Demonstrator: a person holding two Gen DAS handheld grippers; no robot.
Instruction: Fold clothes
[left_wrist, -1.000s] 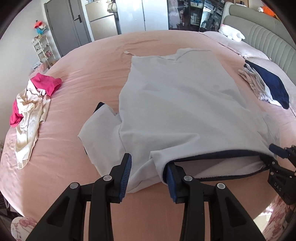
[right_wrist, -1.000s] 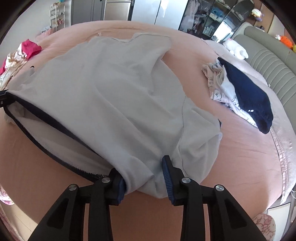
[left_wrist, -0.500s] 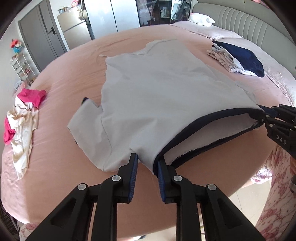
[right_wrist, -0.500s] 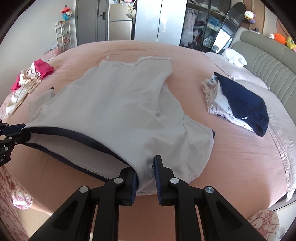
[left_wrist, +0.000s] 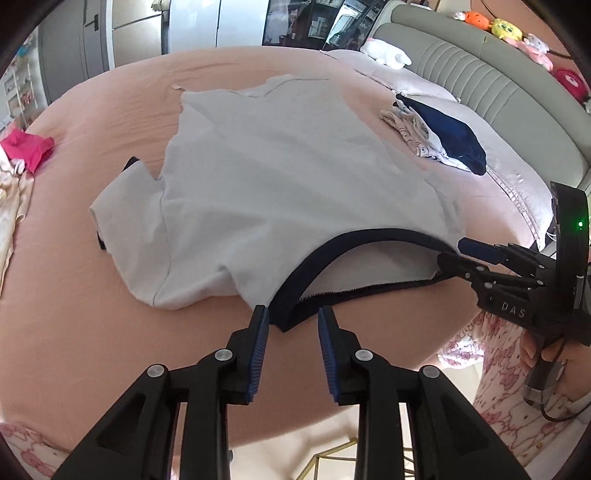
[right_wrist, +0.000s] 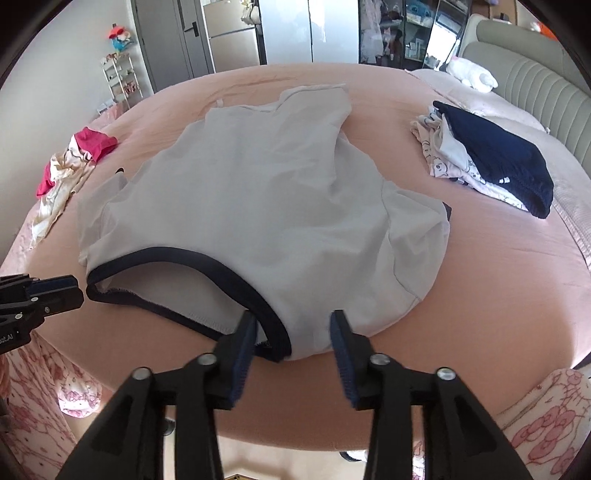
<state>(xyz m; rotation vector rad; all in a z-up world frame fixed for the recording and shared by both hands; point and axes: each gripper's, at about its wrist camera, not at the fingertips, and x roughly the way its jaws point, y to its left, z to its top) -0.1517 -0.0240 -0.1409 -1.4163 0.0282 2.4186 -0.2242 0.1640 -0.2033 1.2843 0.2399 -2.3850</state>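
Note:
A light grey T-shirt (left_wrist: 277, 184) (right_wrist: 258, 206) with a navy hem band (left_wrist: 332, 251) (right_wrist: 236, 280) lies spread on the pink bed (left_wrist: 74, 295), hem toward me. My left gripper (left_wrist: 291, 314) is at the hem's left corner. Its jaws are opening, and the corner lies loose between the pads without being pressed. My right gripper (right_wrist: 293, 317) is at the hem's right corner. Its jaws are opening too, wider, with the cloth lying slack between them. Each gripper shows in the other's view: the right gripper (left_wrist: 476, 254) and the left gripper (right_wrist: 70, 291).
A folded pile of navy and printed clothes (left_wrist: 439, 136) (right_wrist: 491, 162) sits at the right of the bed. Pink and cream garments (left_wrist: 22, 155) (right_wrist: 74, 158) lie at the left. A grey headboard (left_wrist: 480, 85) and a white plush toy (left_wrist: 388, 55) are beyond. The bed's edge is just below the grippers.
Half a second ago both grippers were shut on the hem corners. Now both sets of jaws have parted and the hem rests on the bed.

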